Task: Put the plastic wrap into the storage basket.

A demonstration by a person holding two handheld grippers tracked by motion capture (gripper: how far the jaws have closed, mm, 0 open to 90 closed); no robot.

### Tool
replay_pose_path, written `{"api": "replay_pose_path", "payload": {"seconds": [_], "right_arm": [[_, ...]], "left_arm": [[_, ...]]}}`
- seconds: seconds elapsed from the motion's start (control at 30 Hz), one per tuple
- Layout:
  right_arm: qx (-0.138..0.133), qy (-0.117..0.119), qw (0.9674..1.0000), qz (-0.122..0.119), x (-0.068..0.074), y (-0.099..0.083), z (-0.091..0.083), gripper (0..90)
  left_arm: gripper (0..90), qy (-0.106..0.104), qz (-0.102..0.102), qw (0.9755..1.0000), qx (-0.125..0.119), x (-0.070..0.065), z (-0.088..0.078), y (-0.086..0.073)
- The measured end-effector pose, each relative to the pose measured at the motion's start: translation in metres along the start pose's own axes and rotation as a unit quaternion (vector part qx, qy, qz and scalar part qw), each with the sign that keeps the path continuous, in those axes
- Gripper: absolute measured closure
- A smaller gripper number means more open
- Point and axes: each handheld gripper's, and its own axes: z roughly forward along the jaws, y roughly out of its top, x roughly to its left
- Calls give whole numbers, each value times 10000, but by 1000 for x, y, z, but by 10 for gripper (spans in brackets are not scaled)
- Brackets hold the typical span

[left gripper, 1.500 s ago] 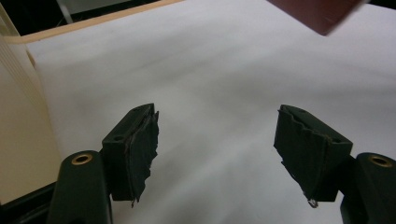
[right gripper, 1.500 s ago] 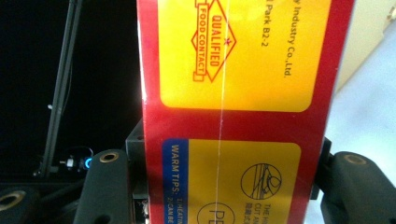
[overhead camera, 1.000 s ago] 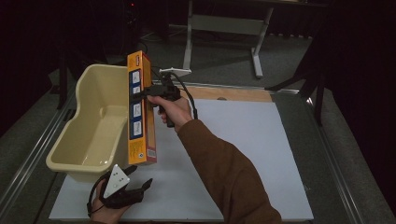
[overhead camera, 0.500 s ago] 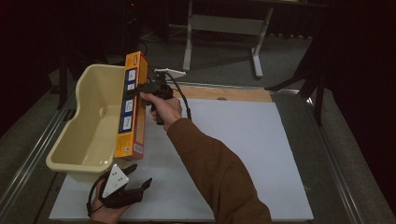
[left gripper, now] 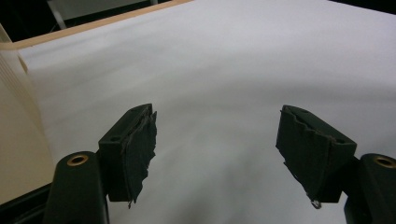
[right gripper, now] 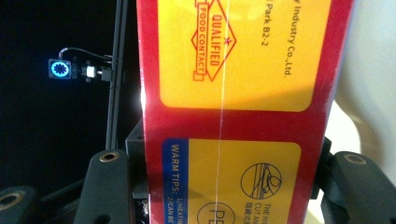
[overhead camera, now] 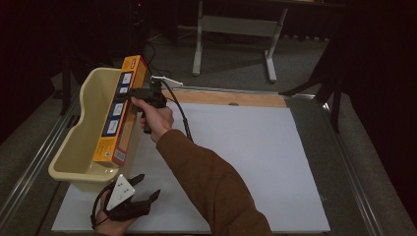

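Observation:
A long orange and red box hangs over the cream plastic tub, lengthwise along its right wall, with its lower end down inside the tub. My right gripper is shut on the box near its upper end. In the right gripper view the box sits clamped between both black jaws, printed labels facing the camera. My left gripper rests low at the front left of the white board, open. In the left gripper view its jaws stand wide apart, and the left gripper has nothing between them.
The white board covers most of the table, with a wooden strip along its far edge. The tub's cream wall is close on the left of the left gripper. A metal stand is on the floor beyond.
My right gripper has carried the box left and down, from beside the tub's right wall to over the tub, its lower end now inside. The left gripper has stayed put.

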Motion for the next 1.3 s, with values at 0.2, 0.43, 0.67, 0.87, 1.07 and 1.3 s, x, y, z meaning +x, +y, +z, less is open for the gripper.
{"api": "replay_pose_path", "payload": {"seconds": [0.2,0.43,0.67,0.87,1.07,1.3], "right_arm": [[-31,-35,10000,-36,-1,-5,9,404],[-141,-83,9999,-32,0,-13,18,404],[-147,-152,9998,44,-5,-19,29,403],[-159,-269,9995,51,-11,-22,35,401],[-114,-346,9992,157,-16,-21,38,399],[-121,-495,9985,211,-18,-22,40,396]], "left_arm": [[285,-1,-29,10000,-35,1,-1,0],[285,-4,-7,10000,-34,1,-1,0],[284,32,-49,10000,-53,3,-2,0],[282,54,-111,9999,-89,5,-2,0],[281,61,-126,9999,-92,5,-2,0],[282,57,-144,9999,-53,5,0,-1]]}}
